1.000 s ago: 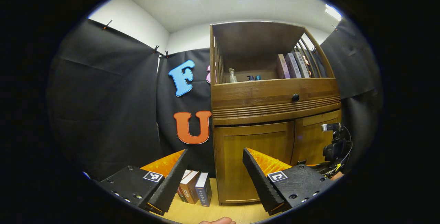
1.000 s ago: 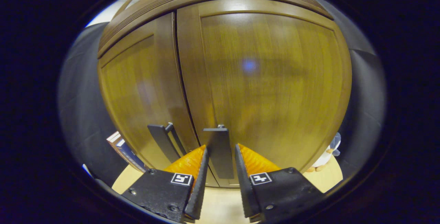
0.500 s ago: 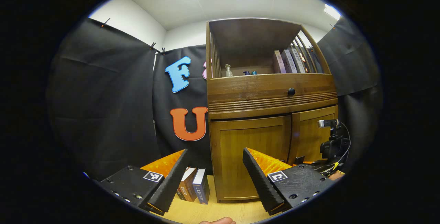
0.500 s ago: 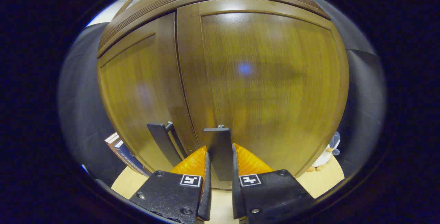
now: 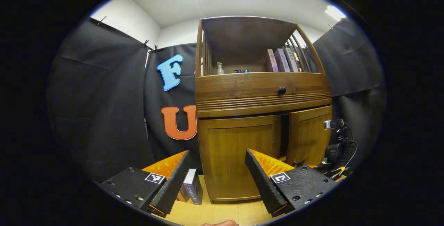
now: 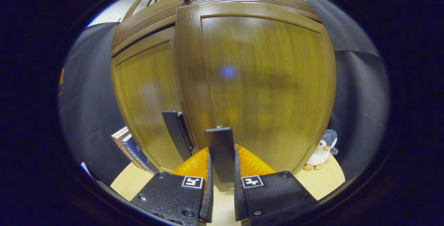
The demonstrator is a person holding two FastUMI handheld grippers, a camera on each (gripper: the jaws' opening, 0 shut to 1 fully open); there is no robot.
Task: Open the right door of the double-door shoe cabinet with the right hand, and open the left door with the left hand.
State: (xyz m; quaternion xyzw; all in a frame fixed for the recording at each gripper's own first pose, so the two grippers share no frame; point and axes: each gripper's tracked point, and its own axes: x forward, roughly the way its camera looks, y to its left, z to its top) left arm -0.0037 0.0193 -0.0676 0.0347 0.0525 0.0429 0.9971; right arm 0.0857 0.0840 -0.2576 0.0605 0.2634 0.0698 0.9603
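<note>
The wooden shoe cabinet [image 5: 260, 97] stands ahead in the left gripper view. Its left door [image 5: 239, 156] is closed. Its right door [image 5: 307, 136] is swung out a little, with a dark gap between the two doors. My left gripper [image 5: 217, 152] is open, holds nothing, and is well short of the left door. In the right gripper view, my right gripper [image 6: 222, 151] is shut on the right door's flat dark handle [image 6: 219, 137]. The right door [image 6: 263, 87] stands forward of the left door [image 6: 149, 101], whose own handle [image 6: 177, 132] is free.
A drawer with a round knob [image 5: 281, 90] sits above the doors, and an open shelf with books [image 5: 281, 59] and a bottle above that. Books [image 5: 192, 189] stand on the wooden floor left of the cabinet. A plush penguin [image 6: 321, 151] sits at its right.
My right gripper closed on the right door's handle, and the door has swung outward, opening a gap. The cabinet has slid leftward in the left gripper view; that gripper stays open.
</note>
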